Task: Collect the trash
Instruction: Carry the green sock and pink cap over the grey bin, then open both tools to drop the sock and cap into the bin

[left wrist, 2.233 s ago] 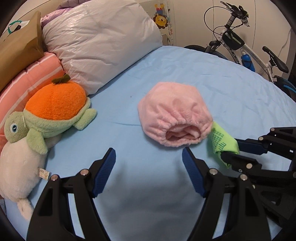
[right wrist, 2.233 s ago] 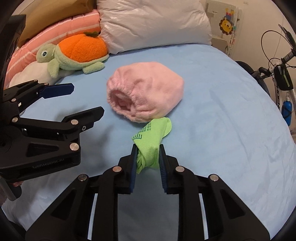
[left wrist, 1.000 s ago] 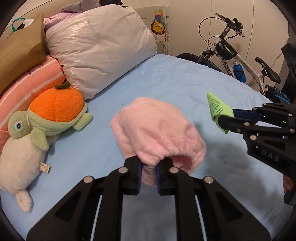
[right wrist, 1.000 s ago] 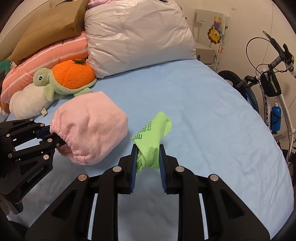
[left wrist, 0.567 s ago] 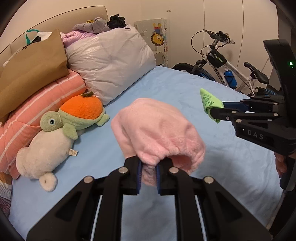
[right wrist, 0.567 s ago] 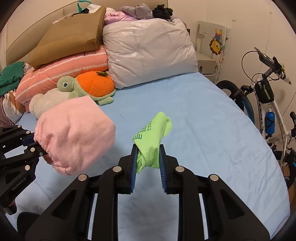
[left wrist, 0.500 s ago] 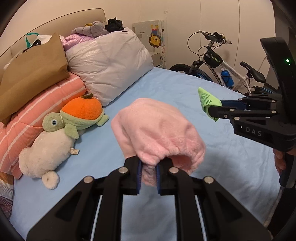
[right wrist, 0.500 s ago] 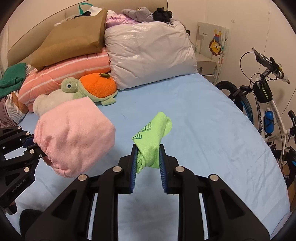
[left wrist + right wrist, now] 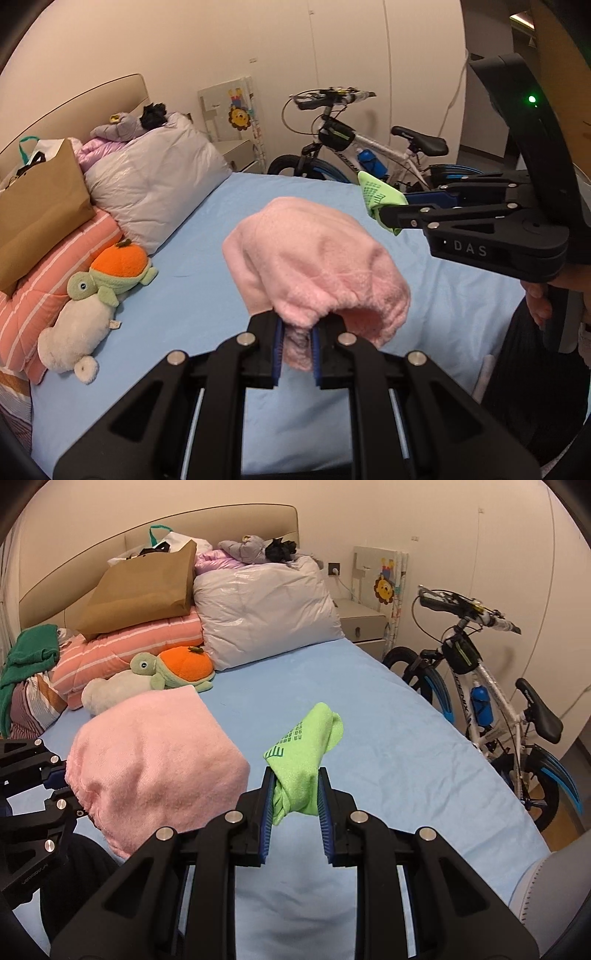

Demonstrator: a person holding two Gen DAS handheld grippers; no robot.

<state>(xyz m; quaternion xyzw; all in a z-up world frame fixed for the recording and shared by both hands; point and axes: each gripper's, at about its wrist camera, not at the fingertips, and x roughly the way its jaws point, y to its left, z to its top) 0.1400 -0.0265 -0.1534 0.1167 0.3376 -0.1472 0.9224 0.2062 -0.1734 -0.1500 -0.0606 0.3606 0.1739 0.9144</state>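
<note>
My left gripper [image 9: 297,345] is shut on the rim of a pink fleece cap [image 9: 317,262] and holds it up above the blue bed [image 9: 207,280]. The cap also shows at the left of the right wrist view [image 9: 155,768], with the left gripper [image 9: 64,788] at its edge. My right gripper [image 9: 294,814] is shut on a bright green sock [image 9: 303,760], held above the bed [image 9: 388,746]. In the left wrist view the right gripper [image 9: 391,210] is at the right with the sock [image 9: 376,195] sticking out of its tips.
A turtle plush with an orange shell [image 9: 173,670] and a white plush [image 9: 74,328] lie by striped pink pillows [image 9: 129,642]. A grey pillow [image 9: 258,605] and brown paper bag [image 9: 144,590] sit at the headboard. A bicycle [image 9: 487,701] stands beside the bed.
Both grippers have risen and pulled back from the bed with the cap and sock in them; more of the room and headboard shows now.
</note>
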